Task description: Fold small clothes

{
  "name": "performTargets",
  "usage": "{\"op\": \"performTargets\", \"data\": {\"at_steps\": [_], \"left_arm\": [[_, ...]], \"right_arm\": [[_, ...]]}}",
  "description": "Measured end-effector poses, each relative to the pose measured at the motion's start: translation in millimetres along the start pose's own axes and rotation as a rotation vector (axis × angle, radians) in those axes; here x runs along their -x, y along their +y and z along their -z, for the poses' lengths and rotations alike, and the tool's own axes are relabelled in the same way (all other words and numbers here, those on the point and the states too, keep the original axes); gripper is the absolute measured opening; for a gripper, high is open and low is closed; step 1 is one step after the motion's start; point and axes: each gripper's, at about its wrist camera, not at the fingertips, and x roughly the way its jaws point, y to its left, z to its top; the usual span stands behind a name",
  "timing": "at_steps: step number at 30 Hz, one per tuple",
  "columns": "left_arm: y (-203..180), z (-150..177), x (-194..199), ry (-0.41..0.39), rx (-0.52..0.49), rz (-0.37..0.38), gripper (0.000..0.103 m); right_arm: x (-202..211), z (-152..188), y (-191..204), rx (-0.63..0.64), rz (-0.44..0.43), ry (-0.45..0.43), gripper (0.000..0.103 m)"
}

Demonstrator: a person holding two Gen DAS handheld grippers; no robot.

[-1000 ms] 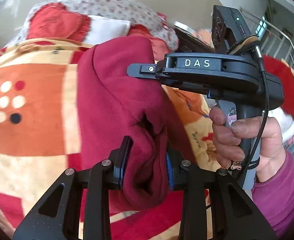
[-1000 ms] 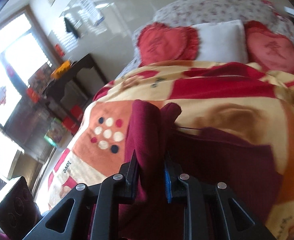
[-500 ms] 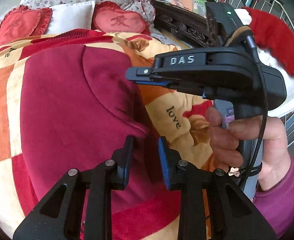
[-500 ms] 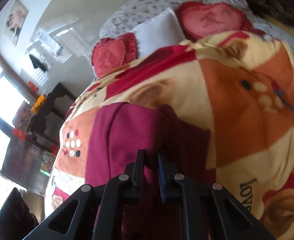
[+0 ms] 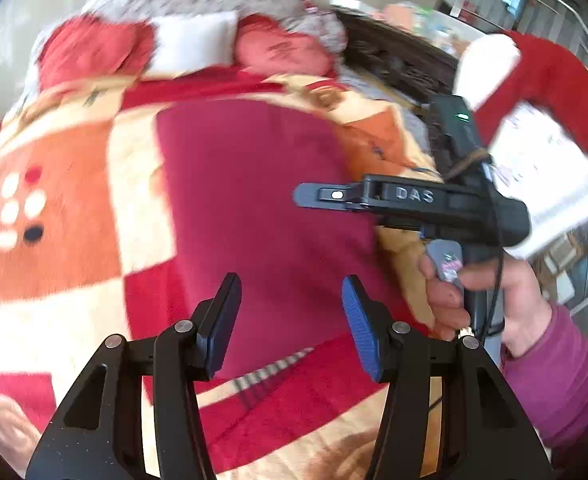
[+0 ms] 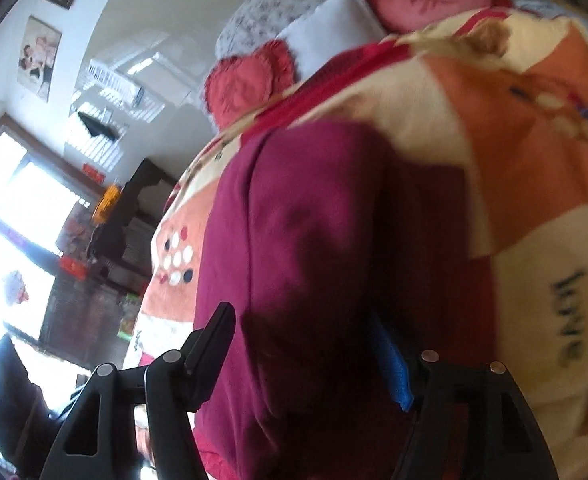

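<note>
Both views blurred w/ motion. Left wrist view: the pillows [image 5: 189, 42] beyond the fingers [image 5: 219, 324] are smeared, print unreadable; stuff on the dark furniture [image 5: 390, 60] too blurred to tell. The garment [image 5: 261, 208] runs under the fingers, near edge hidden. Right wrist view: the garment's near end is cut off by the bottom edge; right finger [image 6: 390, 364] partly hidden behind the cloth. The window [image 6: 9, 216] is blown out, nothing legible; the blanket [image 6: 534, 160] print is smeared.

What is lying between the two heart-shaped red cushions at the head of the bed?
A white pillow lies between the two red heart cushions; the left wrist view shows it, and the right wrist view as well.
</note>
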Motion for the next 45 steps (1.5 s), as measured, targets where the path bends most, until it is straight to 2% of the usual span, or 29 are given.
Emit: {"op": "performTargets", "data": {"at_steps": [3, 4, 6, 7, 9, 12, 14, 15, 18, 19, 21, 23, 25, 29, 33, 34, 38, 42, 45], "left_arm": [[11.6, -1.1, -5.1, 0.013, 0.045, -0.024, 0.052], [13.3, -2.6, -4.3, 0.005, 0.049, -0.025, 0.052], [13.8, -6.0, -3.9, -0.015, 0.045, -0.026, 0.052], [12.8, -7.8, -5.3, -0.025, 0.039, -0.031, 0.052], [9.3, -12.2, -12.6, -0.029, 0.037, -0.027, 0.052], [8.6, -12.4, -25.8, -0.020, 0.033, -0.040, 0.052], [8.9, -13.4, -36.7, 0.006, 0.040, -0.061, 0.052], [9.4, -13.6, -38.7, 0.012, 0.045, -0.063, 0.052], [12.0, -16.4, -38.6, -0.011, 0.044, -0.080, 0.052], [12.2, -18.0, -40.2, -0.015, 0.039, -0.093, 0.052], [12.9, -20.9, -45.1, -0.015, 0.032, -0.115, 0.052], [14.3, -25.0, -53.8, -0.013, 0.030, -0.129, 0.052], [14.9, -27.9, -61.0, -0.007, 0.034, -0.140, 0.053], [15.6, -32.8, -70.6, -0.011, 0.034, -0.157, 0.059], [14.3, -37.3, -77.7, -0.003, 0.024, -0.169, 0.060], [13.9, -37.9, -78.7, -0.001, 0.021, -0.172, 0.060], [12.7, -38.9, -81.4, 0.005, 0.021, -0.179, 0.063], [14.6, -37.3, -80.6, -0.001, 0.029, -0.179, 0.064], [13.2, -37.0, -80.1, -0.001, 0.029, -0.185, 0.064]], "right_arm": [[-13.0, 0.0, 11.1, 0.049, 0.090, -0.014, 0.037], [-9.7, -0.4, 15.4, 0.066, 0.107, -0.025, 0.032], [5.5, -2.9, 22.4, 0.110, 0.111, -0.060, 0.025], [17.3, -4.4, 27.4, 0.147, 0.142, -0.083, 0.025], [28.9, -7.8, 26.6, 0.172, 0.197, -0.090, 0.025], [22.2, -11.6, 7.5, 0.120, 0.185, -0.050, 0.025], [6.8, -8.1, -0.5, 0.101, 0.209, 0.002, 0.028], [6.2, -5.3, -1.8, 0.096, 0.235, 0.007, 0.036], [30.5, -4.8, -1.1, 0.075, 0.284, -0.067, 0.050], [41.8, -5.5, 0.2, 0.056, 0.296, -0.105, 0.052], [63.2, -6.1, 2.1, 0.035, 0.304, -0.186, 0.052], [70.7, -11.9, 9.7, 0.053, 0.274, -0.227, 0.052], [60.6, -19.2, 22.7, 0.126, 0.248, -0.202, 0.052], [16.5, -29.7, 44.4, 0.273, 0.307, -0.152, 0.049], [-22.1, -46.4, 25.8, 0.284, 0.437, -0.098, 0.048], [-25.0, -48.0, 16.3, 0.263, 0.433, -0.089, 0.049], [-16.6, -51.0, 2.0, 0.205, 0.387, -0.092, 0.050], [7.4, -36.9, 19.9, 0.221, 0.385, -0.108, 0.050], [24.9, -13.6, 37.6, 0.268, 0.379, -0.120, 0.050]]}}
